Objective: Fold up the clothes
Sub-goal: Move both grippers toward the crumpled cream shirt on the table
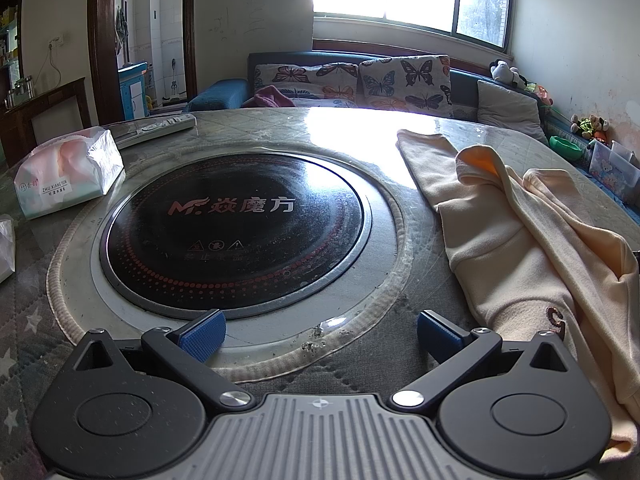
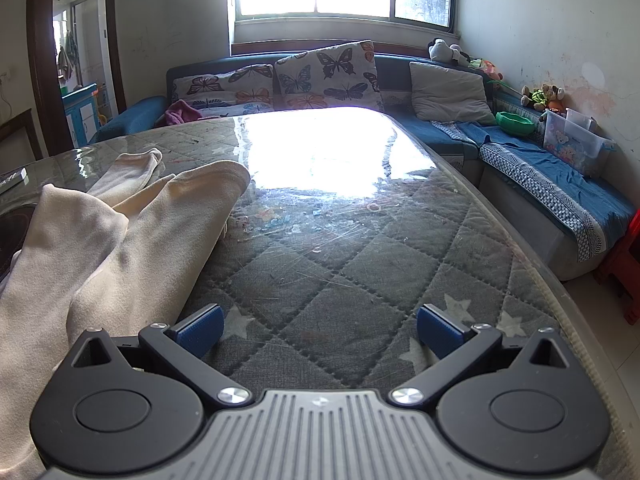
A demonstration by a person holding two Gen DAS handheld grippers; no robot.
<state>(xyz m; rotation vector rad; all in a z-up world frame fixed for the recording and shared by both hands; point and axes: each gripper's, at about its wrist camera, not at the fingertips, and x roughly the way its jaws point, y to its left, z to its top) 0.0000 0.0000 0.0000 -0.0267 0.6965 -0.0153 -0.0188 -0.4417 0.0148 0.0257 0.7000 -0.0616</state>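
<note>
A cream-coloured garment [image 1: 516, 248] lies crumpled on the table, stretching from the near right edge toward the far side in the left wrist view. It also shows in the right wrist view [image 2: 108, 248] on the left, with a sleeve end lying further back. My left gripper [image 1: 320, 336] is open and empty, above the rim of the round cooktop, left of the garment. My right gripper [image 2: 320, 332] is open and empty over the quilted table cover, right of the garment.
A black round induction cooktop [image 1: 236, 228] is set in the table's middle. A tissue pack [image 1: 68, 176] and a remote control [image 1: 156, 130] lie at the far left. The glass-topped table [image 2: 360, 248] ends at the right. A blue sofa [image 2: 540, 168] with cushions runs behind and to the right.
</note>
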